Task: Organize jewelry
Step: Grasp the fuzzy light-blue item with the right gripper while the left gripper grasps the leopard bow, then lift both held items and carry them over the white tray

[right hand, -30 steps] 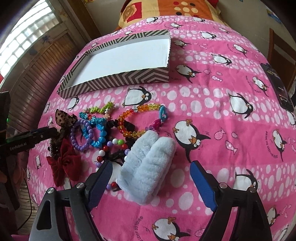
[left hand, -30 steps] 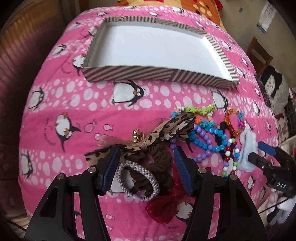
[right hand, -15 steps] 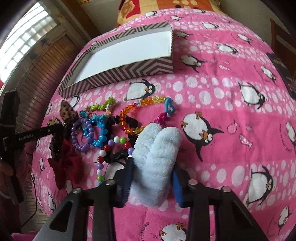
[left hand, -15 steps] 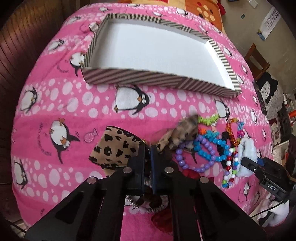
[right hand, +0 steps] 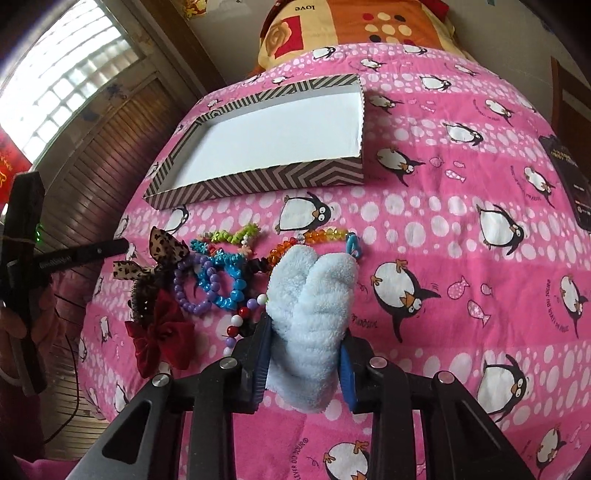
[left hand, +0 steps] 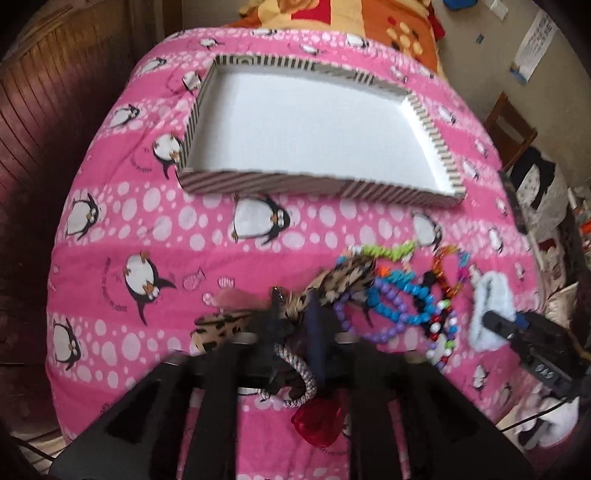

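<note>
Fluffy pale-blue piece point(right hand: 314, 314): clamped low between the right tongs point(right hand: 304, 360), long axis pointing away from them toward the box, upper end overlapping the orange bead strand point(right hand: 314, 238).
Leopard-print bow point(left hand: 343, 284): caught with a braided hair tie point(left hand: 299, 373) in the left tongs point(left hand: 295, 343); jaws opening here, bow and tie between them, picture too blurred to tell whether the pads press.
Loose pile: purple bead bracelet point(right hand: 192, 286), blue bead bracelet point(right hand: 221, 284), green beads point(right hand: 236, 234) and red bow point(right hand: 162, 332), lying between the two tongs, all touching or tangled.
Striped box point(right hand: 258, 181): open, white inside, nothing in it, straight ahead beyond the pile; near wall crosswise to both tongs.
Key relation: box lies forward of both loads; left tongs look nearer its middle, right tongs face its right corner.
Likely step: carrying each load forward over the near wall.
Risk: neighbouring beads dragging along with the lifted pieces.
Surface: bed under a pink penguin blanket point(right hand: 461, 229), soft and domed.
Room: orange pillow point(right hand: 354, 29) at the head, wooden panelling point(left hand: 55, 122) left, chair point(left hand: 509, 122) right.
</note>
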Motion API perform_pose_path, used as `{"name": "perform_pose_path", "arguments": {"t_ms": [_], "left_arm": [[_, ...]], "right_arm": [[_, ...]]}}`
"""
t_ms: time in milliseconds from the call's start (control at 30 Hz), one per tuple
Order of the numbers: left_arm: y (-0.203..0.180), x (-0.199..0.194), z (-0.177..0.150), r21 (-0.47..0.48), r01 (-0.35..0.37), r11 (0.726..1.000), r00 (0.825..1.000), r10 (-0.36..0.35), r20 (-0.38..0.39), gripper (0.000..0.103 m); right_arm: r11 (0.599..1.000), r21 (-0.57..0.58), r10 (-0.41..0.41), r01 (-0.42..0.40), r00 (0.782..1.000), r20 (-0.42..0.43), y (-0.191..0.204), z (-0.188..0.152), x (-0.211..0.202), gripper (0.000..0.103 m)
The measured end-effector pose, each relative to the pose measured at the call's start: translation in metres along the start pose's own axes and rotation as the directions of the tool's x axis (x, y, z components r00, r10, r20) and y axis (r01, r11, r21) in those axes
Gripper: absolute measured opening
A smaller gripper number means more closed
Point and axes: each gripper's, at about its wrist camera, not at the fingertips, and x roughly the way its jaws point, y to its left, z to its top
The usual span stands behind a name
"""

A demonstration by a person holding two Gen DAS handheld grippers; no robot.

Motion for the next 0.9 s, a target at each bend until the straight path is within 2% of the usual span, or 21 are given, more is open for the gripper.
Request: {"name": "perform_pose_path", "arguments": {"t_ms": [33,200,300,333,400,467,500,600,800,900], "left_arm": [[-0.002,0.005,-0.002,0.003,-0.013,1.0,1.0,0.013,-0.011,0.042],[-0.012,0.034,-0.009,0.048,-0.065,0.997,0.994,0.069,-0.082,0.043],[-0.015,0.049,-0.011,0.072,-0.086,0.994,0.991,0.092,-0.093,0.042],[-0.014,0.05,-0.01,0.066,-0.082,0.994,0.992,0.088,-0.087,0.033],[-0.009,0.048,-0.008,0.048,-0.063,0.997,0.994,0.067,-0.082,0.026],[-0.003,0.041,-0.006,0.024,-0.036,0.999,0.997,0.038,-0.068,0.007],[0.0,0.033,-0.005,0.014,-0.035,0.999,0.998,0.036,-0.049,0.003],[0.007,0.009,0.002,-0.019,0.005,1.0,1.0,-0.005,0.007,0.002],[0.009,-0.023,0.005,-0.049,0.033,0.998,0.995,-0.029,0.092,0.002],[0.001,-0.028,0.013,-0.028,0.03,0.999,0.996,-0.027,0.087,0.002]], "right_arm": [[1.0,0.002,0.003,-0.003,1.0,-0.003,0.0,-0.001,0.001,0.03],[1.0,0.015,0.008,-0.008,1.0,-0.016,-0.002,-0.003,0.001,0.03],[1.0,0.019,0.007,-0.007,1.0,-0.02,-0.002,-0.004,0.0,0.031],[1.0,0.019,0.007,-0.006,1.0,-0.02,-0.002,-0.004,-0.001,0.031],[1.0,0.019,0.009,-0.008,1.0,-0.02,-0.001,-0.005,-0.002,0.031],[1.0,0.019,0.011,-0.011,1.0,-0.017,0.0,-0.005,-0.003,0.031],[1.0,0.019,0.013,-0.013,1.0,-0.014,0.001,-0.005,-0.005,0.031],[1.0,0.016,0.02,-0.02,1.0,0.0,0.003,-0.003,-0.009,0.03],[0.999,-0.003,0.033,-0.033,0.999,0.023,0.01,0.005,-0.016,0.031],[0.999,-0.025,0.035,-0.035,0.999,0.029,0.015,0.007,-0.019,0.031]]}}
